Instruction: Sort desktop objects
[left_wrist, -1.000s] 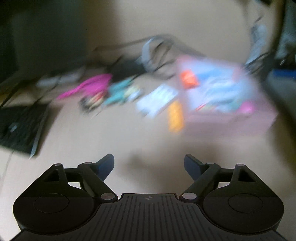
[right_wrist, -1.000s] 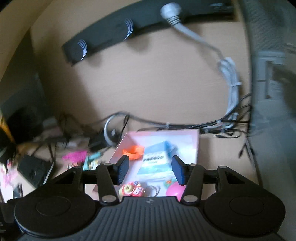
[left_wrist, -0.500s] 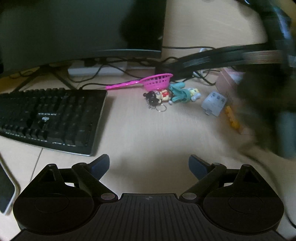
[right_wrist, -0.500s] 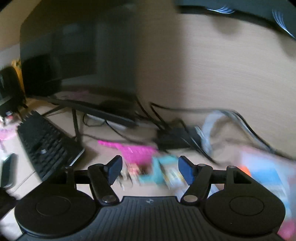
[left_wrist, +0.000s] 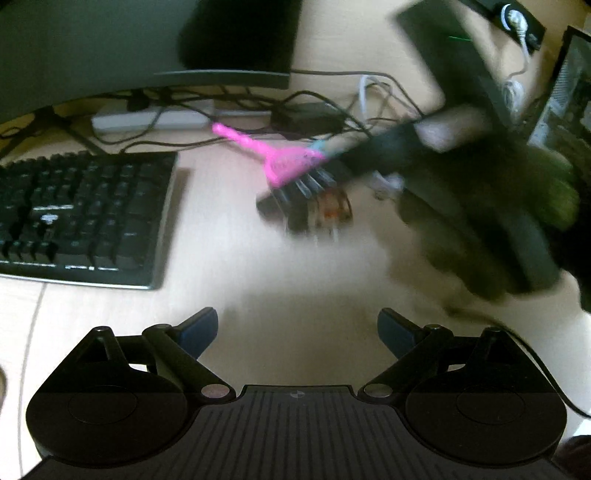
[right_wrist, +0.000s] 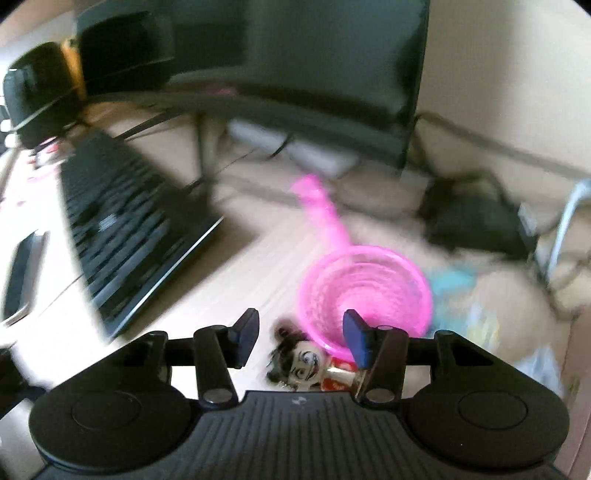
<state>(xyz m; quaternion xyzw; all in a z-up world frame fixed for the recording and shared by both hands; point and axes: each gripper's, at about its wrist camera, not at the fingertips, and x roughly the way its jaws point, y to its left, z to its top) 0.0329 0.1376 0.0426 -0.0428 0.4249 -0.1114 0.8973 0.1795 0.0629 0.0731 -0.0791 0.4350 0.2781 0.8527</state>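
Observation:
A pink plastic strainer with a long handle lies on the beige desk; it also shows in the left wrist view. A small doll keychain with black hair and a red body lies just in front of it. My right gripper is open and hovers right over the doll, fingers either side of it. In the left wrist view the right gripper is a dark blur over the toys. A teal toy lies right of the strainer. My left gripper is open and empty above bare desk.
A black keyboard lies at the left, under a monitor. A power strip and tangled cables run along the back. A phone lies left of the keyboard.
My right gripper has swung left from the pink box and come down over the doll and strainer. My left gripper's view has shifted a little toward the keyboard; both stay open.

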